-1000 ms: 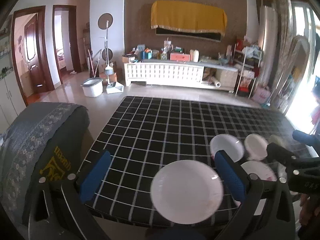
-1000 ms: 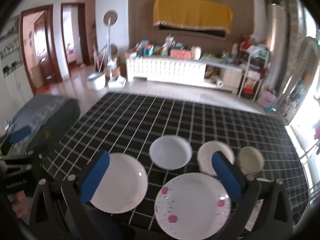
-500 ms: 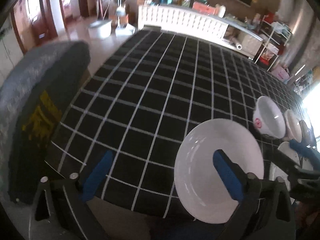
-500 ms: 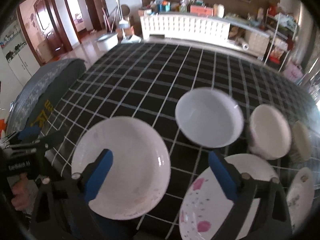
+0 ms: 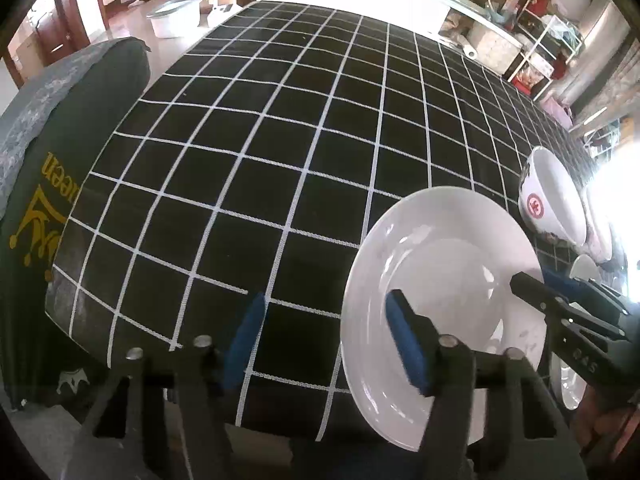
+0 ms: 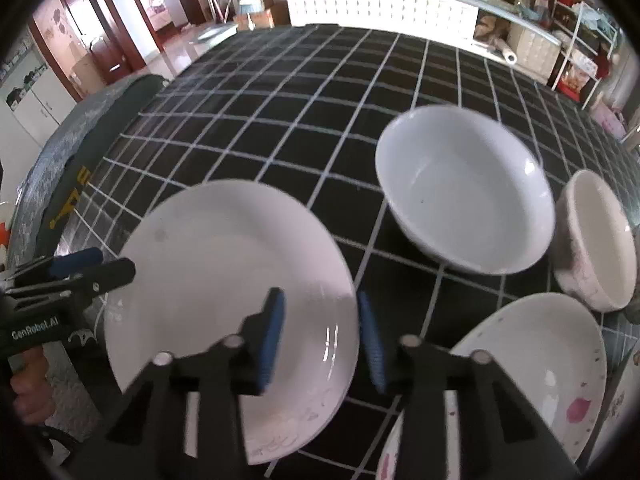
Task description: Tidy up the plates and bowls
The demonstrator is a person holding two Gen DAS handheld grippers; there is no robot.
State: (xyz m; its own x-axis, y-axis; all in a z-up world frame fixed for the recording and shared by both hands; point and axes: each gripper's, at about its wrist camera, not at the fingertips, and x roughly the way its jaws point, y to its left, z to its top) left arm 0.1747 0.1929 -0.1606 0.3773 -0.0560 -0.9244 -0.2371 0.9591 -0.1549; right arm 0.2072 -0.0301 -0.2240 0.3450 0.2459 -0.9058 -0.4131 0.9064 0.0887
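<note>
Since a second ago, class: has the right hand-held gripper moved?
Yes. The right hand-held gripper dropped toward the table, its closing jaws now straddling the white plate's right rim.

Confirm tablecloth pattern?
Black tablecloth with a white grid of thin lines; clearest in the left wrist view.

The worktop (image 6: 280, 128) wears a black cloth with white grid lines. On it rest a plain white plate (image 6: 224, 280), a flowered plate (image 6: 532, 364), a wide bowl (image 6: 460, 192) and a smaller bowl (image 6: 596, 240).

Both grippers, left (image 5: 324, 344) & right (image 6: 322, 338), angled down, fingers closing, part-open.
</note>
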